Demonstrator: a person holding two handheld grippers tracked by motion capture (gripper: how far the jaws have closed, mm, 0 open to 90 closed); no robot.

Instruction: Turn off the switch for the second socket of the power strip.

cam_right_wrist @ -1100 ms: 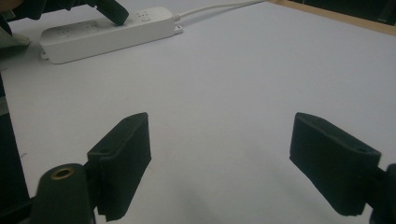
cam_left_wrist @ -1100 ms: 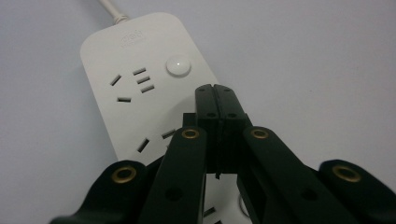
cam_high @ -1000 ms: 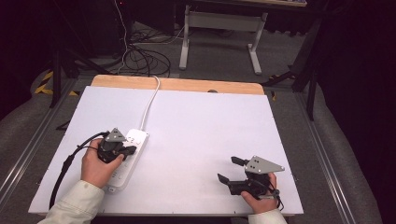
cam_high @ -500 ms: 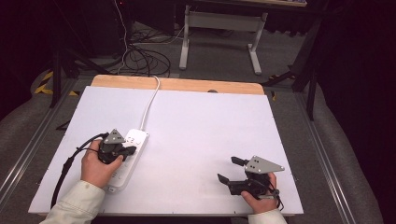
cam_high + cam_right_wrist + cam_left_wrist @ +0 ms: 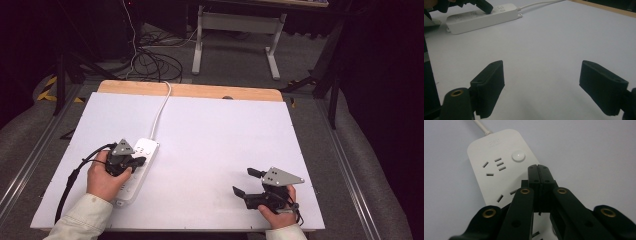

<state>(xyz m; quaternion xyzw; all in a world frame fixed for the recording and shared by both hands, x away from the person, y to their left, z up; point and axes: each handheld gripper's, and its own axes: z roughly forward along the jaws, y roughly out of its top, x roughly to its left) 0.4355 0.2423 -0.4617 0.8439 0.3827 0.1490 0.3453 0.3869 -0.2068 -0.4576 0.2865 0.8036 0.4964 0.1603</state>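
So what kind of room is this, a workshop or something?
Probably a lab or recording workspace: a white-topped table bears just a power strip, the person holds a left gripper and right gripper, and loose cables lie on the floor behind.

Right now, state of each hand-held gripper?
Left hand-held gripper: shut, nothing between its jaws, tips over the power strip.
Right hand-held gripper: open, empty, over the table.

Power strip (image 5: 136, 165) on table (image 5: 220, 150), left side; its cord (image 5: 161, 107) runs to far edge. Left gripper (image 5: 141, 160) over strip; right gripper (image 5: 245, 182) near-right, well apart.
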